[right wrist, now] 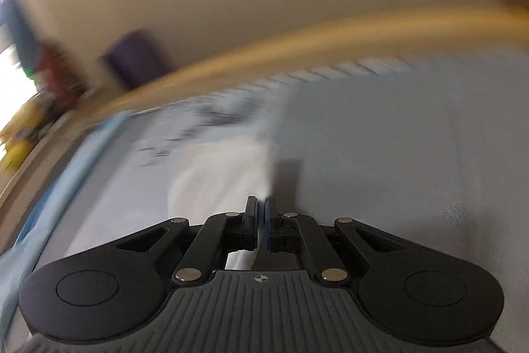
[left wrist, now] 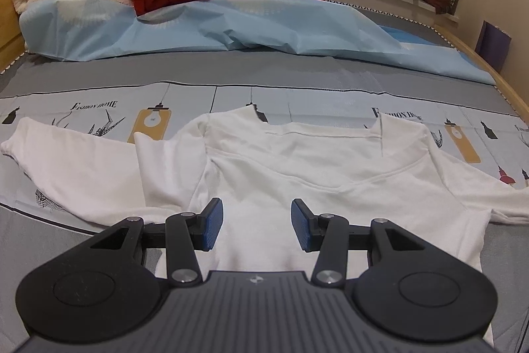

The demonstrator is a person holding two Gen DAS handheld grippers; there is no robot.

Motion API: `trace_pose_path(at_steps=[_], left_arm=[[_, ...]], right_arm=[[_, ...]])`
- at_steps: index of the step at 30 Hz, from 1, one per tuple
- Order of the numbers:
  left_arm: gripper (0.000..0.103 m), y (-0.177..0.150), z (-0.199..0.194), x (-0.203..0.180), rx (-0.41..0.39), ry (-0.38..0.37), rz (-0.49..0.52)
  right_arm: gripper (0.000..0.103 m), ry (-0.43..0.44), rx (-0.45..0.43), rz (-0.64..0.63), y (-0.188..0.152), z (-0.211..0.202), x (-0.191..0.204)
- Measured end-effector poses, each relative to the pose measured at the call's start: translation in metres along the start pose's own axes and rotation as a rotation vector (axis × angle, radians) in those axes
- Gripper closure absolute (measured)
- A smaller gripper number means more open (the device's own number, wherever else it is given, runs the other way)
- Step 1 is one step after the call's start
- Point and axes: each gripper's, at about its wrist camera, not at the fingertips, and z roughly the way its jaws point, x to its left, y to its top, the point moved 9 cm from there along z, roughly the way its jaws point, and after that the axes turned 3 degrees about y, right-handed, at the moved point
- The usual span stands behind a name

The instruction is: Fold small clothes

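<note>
— Where is our white shirt?

— It lies flat on the gray bed sheet. Our left gripper hangs over it, fingers wide apart.

— And our right gripper?

— It pinches white cloth. That view is blurry.
</note>
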Motion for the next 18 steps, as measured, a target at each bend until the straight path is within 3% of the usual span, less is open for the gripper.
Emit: trace_pose_path(at_steps=[4, 8, 11, 13, 15, 18], left_arm=[[0.053, 0.000, 0.003, 0.003, 0.006, -0.011, -0.011], [0.053, 0.001, 0.004, 0.002, 0.002, -0.023, -0.009], [0.053, 0.000, 0.003, 0.000, 0.002, -0.026, -0.006], [0.052, 0.000, 0.003, -0.002, 0.003, -0.024, -0.001], [0.052, -0.001, 0.004, -0.002, 0.004, -0.021, 0.001], [0.052, -0.001, 0.005, -0.002, 0.008, -0.021, -0.003]], right_arm=[[0.103, -0.107, -0.034, 0.040, 0.006, -0.006, -0.035], [0.099, -0.089, -0.052, -0.019, 0.008, -0.013, -0.025], [0.098, 0.013, -0.059, -0.089, 0.005, -0.022, 0.012], [0.093, 0.116, -0.008, -0.142, -0.003, -0.018, 0.045], [0.068, 0.204, 0.084, -0.194, -0.020, -0.008, 0.080], [0.059, 0.272, 0.258, -0.267, -0.054, 0.011, 0.127]])
